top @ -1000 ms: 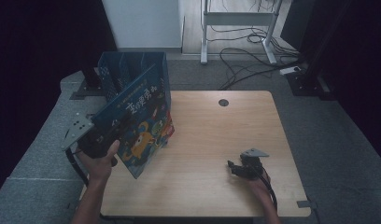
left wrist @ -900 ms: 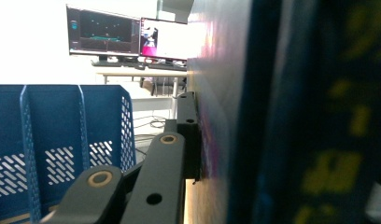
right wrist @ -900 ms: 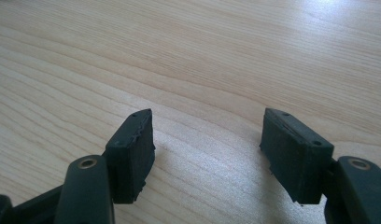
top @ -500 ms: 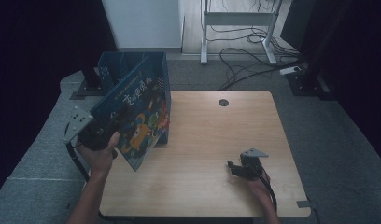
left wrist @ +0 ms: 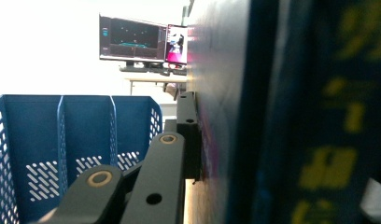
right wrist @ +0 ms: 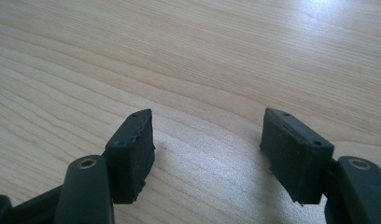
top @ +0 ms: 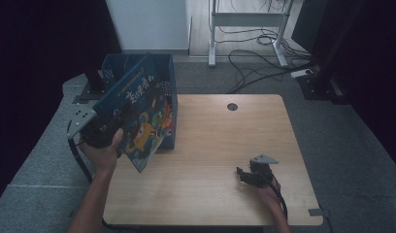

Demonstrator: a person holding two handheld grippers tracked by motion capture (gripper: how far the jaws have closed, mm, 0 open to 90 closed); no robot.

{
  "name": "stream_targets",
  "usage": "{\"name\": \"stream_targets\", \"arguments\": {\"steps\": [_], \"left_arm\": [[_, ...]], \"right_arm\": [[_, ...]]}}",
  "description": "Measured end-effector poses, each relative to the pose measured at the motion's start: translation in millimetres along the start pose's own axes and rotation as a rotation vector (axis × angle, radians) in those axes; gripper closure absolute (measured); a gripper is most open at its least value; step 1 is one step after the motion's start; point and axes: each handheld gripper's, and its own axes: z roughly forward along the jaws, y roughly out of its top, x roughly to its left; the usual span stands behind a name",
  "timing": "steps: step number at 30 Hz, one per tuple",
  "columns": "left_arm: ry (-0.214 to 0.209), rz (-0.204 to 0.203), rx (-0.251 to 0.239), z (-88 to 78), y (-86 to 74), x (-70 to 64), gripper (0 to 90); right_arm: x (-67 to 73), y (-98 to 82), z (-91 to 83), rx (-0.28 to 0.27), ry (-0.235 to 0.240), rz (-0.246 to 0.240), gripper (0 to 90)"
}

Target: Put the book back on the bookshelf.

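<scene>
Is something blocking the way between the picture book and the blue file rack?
Nothing visible does. The left gripper holds the picture book tilted just in front of the blue file rack, whose slots look empty.

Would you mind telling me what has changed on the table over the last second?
The left claw, shut on the picture book, has carried it a little up and back toward the blue file rack, its lower corner now higher above the table. The right claw stayed open and at rest on the table.
</scene>
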Motion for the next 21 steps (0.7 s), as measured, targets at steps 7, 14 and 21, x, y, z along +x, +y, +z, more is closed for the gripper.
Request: {"name": "stream_targets", "arguments": {"steps": [7,14,21], "left_arm": [[0.016,0.009,-0.004,10.5,1.4,-0.5,82.0],[0.035,0.001,-0.010,15.8,4.4,2.1,81.9],[0.064,0.003,-0.017,21.4,5.5,3.7,81.9]], "right_arm": [[0.7,0.0,0.1,0.000,-0.005,-0.002,33.8],[1.1,0.0,0.2,0.000,-0.007,-0.001,33.8],[1.0,-0.1,0.1,0.000,-0.008,0.001,33.6]]}}
